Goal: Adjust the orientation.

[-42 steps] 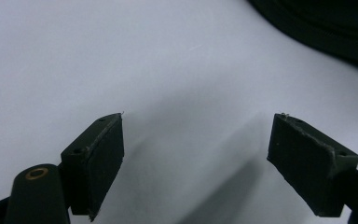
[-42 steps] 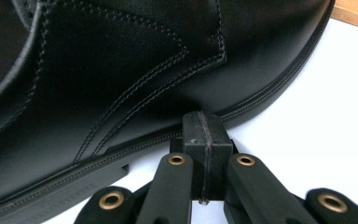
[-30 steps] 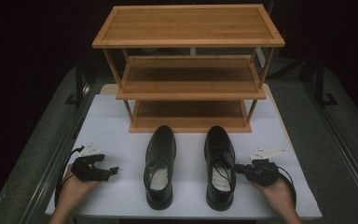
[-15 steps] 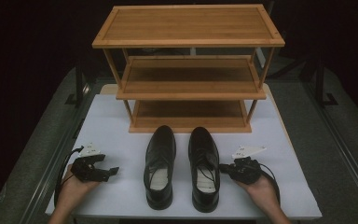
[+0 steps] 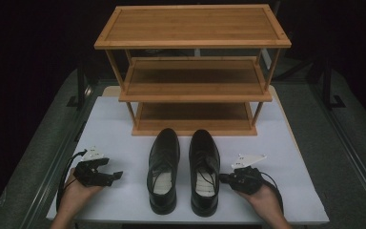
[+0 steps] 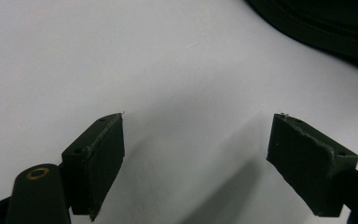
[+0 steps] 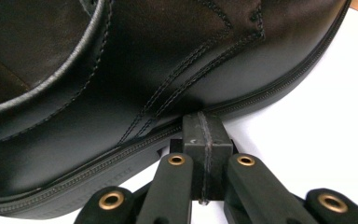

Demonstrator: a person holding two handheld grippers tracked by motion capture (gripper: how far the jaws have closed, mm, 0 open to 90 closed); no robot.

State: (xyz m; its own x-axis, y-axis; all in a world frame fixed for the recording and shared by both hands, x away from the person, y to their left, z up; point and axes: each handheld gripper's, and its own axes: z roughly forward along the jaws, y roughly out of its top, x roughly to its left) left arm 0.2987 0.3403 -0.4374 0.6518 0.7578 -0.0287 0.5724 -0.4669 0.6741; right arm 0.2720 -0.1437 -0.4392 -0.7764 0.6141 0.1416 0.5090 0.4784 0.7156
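shoes sit side by side at lower centre of the high view: right black dress shoe (image 5: 205, 171) just beside left black dress shoe (image 5: 163, 170), toes toward the wooden shoe rack (image 5: 193, 71). right gripper (image 5: 225, 178), jaws together, presses its tip against the right shoe's sole edge. left gripper (image 5: 116, 175), lower left, rests on the white table (image 5: 124, 119), jaws apart.

White table (image 5: 124, 119), dark surroundings

Two black leather lace-up shoes, the left shoe (image 5: 163, 171) and right shoe (image 5: 205, 171), stood upright, close together, toes toward the wooden rack.
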